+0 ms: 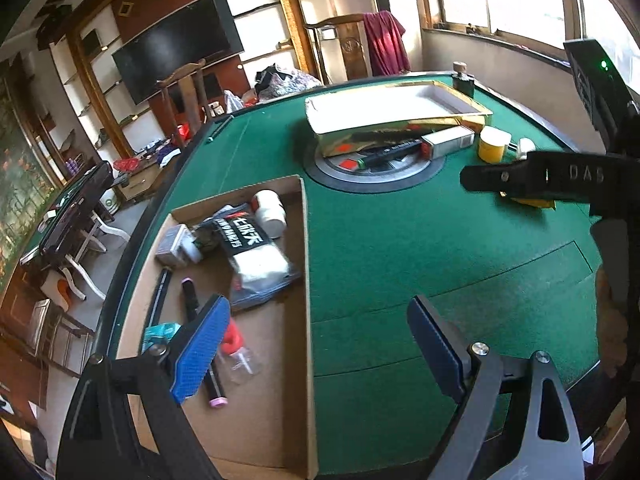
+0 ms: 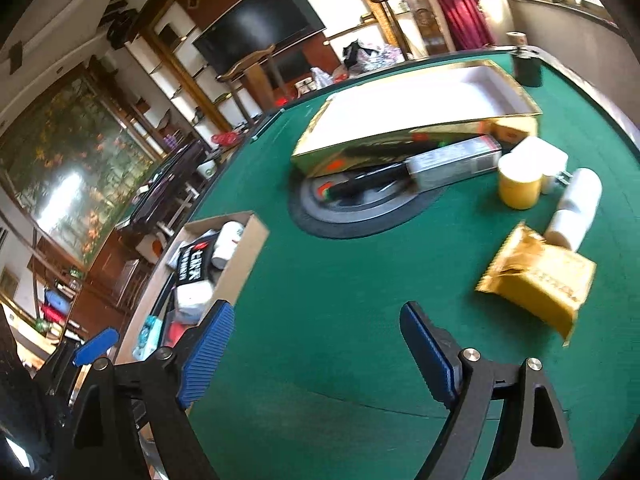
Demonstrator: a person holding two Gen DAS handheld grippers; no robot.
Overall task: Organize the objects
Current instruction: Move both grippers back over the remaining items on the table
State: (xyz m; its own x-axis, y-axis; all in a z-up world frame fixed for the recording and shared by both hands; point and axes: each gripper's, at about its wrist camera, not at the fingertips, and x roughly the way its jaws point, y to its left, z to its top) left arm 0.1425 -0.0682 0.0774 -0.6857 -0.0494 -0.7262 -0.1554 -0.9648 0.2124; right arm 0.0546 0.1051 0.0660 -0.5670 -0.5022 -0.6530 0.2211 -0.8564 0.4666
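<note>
Both tongs, left (image 1: 320, 344) and right (image 2: 316, 348), gape released and empty above the green desk (image 2: 340, 280); between picks, the gold snack packet (image 2: 536, 280) lies just ahead-right, so next reach there and carry it to the cardboard box (image 1: 306, 280)

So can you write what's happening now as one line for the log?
left tool: open, empty | right tool: open, empty | gold packet: on green table | cardboard box: partly filled
</note>
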